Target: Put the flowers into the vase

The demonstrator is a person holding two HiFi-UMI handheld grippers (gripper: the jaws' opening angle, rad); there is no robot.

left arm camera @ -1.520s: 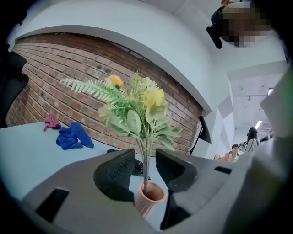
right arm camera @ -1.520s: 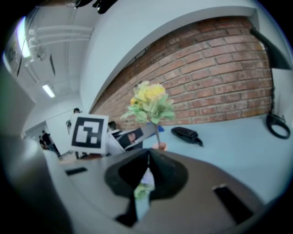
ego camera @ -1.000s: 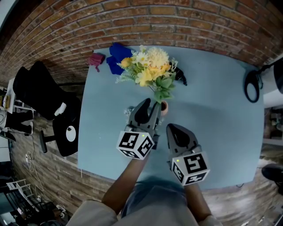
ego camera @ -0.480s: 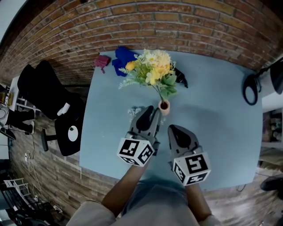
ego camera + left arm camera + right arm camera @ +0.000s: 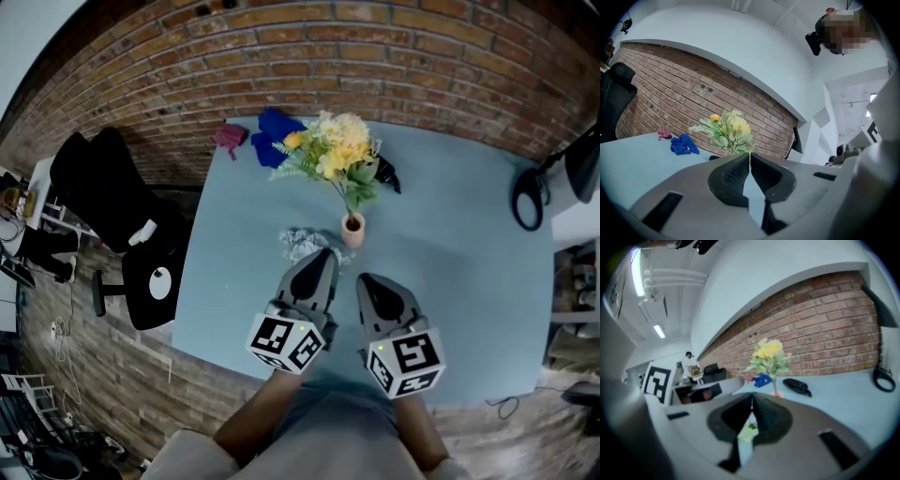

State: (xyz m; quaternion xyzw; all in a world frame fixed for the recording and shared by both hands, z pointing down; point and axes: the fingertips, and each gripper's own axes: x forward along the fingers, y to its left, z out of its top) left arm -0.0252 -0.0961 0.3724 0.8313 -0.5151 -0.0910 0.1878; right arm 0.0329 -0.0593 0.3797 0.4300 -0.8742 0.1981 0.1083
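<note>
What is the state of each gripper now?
Left gripper: closing, tips meeting, empty.
Right gripper: shut; small greenish scrap behind the tips, grip unclear.

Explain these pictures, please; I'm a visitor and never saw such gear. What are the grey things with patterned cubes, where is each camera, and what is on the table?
A person holds two hand grippers; the cubes belong to them. One camera sits on the head, looking down; one rides on each gripper, looking along its jaws. The left gripper is closing on nothing; the right gripper is shut, with an unclear greenish scrap behind its tips. On the blue table the flowers stand in a small vase, near a blue cloth, a pink item, a black object and a crumpled pale wad.
</note>
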